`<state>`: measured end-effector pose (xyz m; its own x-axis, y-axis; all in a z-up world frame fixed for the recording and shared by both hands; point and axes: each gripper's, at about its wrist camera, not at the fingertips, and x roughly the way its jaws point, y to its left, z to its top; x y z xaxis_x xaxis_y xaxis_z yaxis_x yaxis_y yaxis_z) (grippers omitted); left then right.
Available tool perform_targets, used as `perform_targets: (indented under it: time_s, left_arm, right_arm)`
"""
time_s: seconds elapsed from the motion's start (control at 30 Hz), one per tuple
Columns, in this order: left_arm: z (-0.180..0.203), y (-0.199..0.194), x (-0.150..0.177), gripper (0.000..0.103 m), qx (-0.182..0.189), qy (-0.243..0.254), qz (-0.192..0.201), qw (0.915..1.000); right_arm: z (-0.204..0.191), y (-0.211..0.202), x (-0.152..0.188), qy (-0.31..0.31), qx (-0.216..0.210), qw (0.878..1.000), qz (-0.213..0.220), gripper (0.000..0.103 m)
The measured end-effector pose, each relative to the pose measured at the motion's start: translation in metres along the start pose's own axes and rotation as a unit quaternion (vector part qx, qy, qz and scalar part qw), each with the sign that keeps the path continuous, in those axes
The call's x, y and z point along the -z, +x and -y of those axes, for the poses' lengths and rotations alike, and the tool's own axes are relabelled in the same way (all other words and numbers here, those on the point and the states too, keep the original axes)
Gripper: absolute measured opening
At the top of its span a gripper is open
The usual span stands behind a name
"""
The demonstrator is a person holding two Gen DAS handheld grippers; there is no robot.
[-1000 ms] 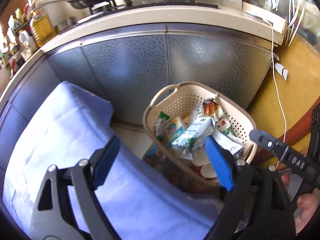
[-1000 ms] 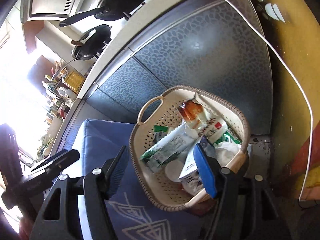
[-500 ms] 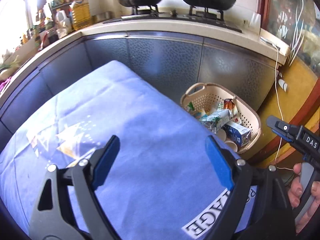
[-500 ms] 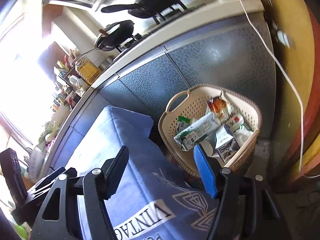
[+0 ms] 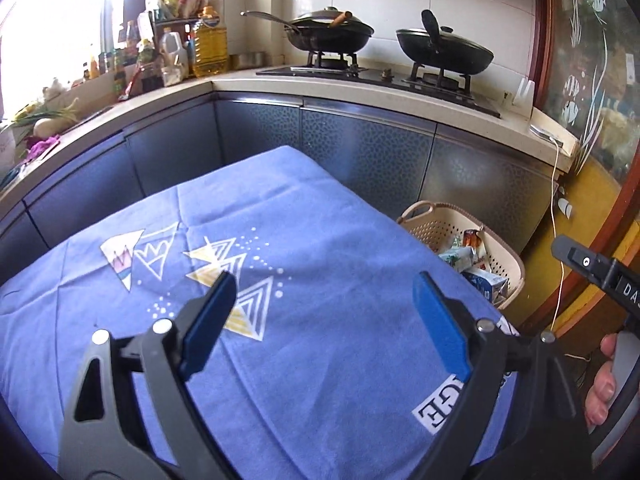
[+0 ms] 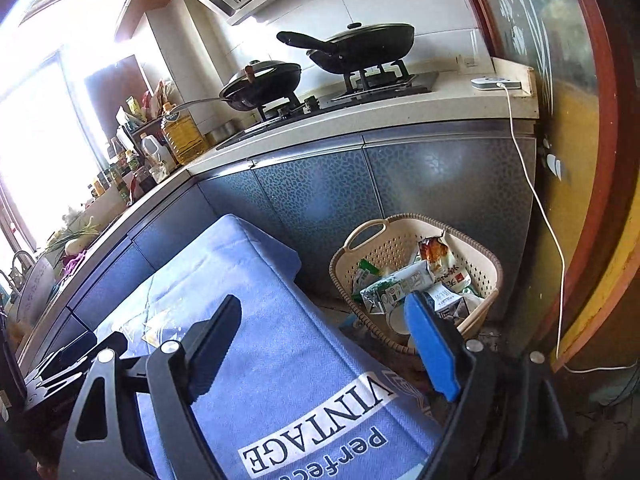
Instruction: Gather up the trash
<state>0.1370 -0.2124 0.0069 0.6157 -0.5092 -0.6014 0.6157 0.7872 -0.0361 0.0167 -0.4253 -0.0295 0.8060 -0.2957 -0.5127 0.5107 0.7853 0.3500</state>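
A beige perforated basket [image 6: 362, 236] stands on the floor by the grey cabinets, to the right of the blue-clothed table [image 6: 248, 280]. It holds trash: a green and white carton [image 6: 394, 286], a smaller carton [image 6: 444, 298], an orange wrapper [image 6: 434, 250] and white cups. The basket also shows in the left wrist view [image 5: 434, 226], partly hidden by the table. My left gripper [image 5: 324, 322] is open and empty above the blue cloth [image 5: 300, 240]. My right gripper [image 6: 324, 342] is open and empty above the table's right end, short of the basket.
A counter [image 5: 360, 92] with a gas hob and two black pans [image 5: 328, 34] runs behind the table. Bottles and an oil jug [image 5: 208, 40] stand at the back left. A white cable [image 6: 536, 200] hangs down the right wall beside a wooden-framed glass door [image 5: 592, 60].
Both grippers have risen and pulled back from over the basket to above the table. The basket now looks smaller and farther off. Both stay open and empty.
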Motion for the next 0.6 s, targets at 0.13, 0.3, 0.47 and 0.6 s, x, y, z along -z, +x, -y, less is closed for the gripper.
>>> perform_targets:
  time_s: [0.13, 0.3, 0.47, 0.6]
  left_arm:
    - [0.019, -0.001, 0.001, 0.09, 0.012, 0.021, -0.006, 0.9997]
    - [0.058, 0.009, -0.002, 0.097, 0.022, 0.069, -0.024, 0.997]
    - [0.094, 0.024, -0.012, 0.097, 0.025, 0.107, -0.035, 0.9934]
    - [0.118, 0.039, -0.019, 0.097, 0.025, 0.129, -0.044, 0.9904]
  right_arm:
    - [0.007, -0.007, 0.004, 0.013, 0.0, 1.0, -0.005, 0.083]
    - [0.027, -0.007, 0.002, 0.032, -0.001, 0.999, -0.013, 0.083]
    - [0.054, -0.001, -0.003, 0.059, -0.009, 0.998, -0.023, 0.083]
    - [0.076, 0.006, -0.004, 0.075, -0.014, 0.997, -0.033, 0.083]
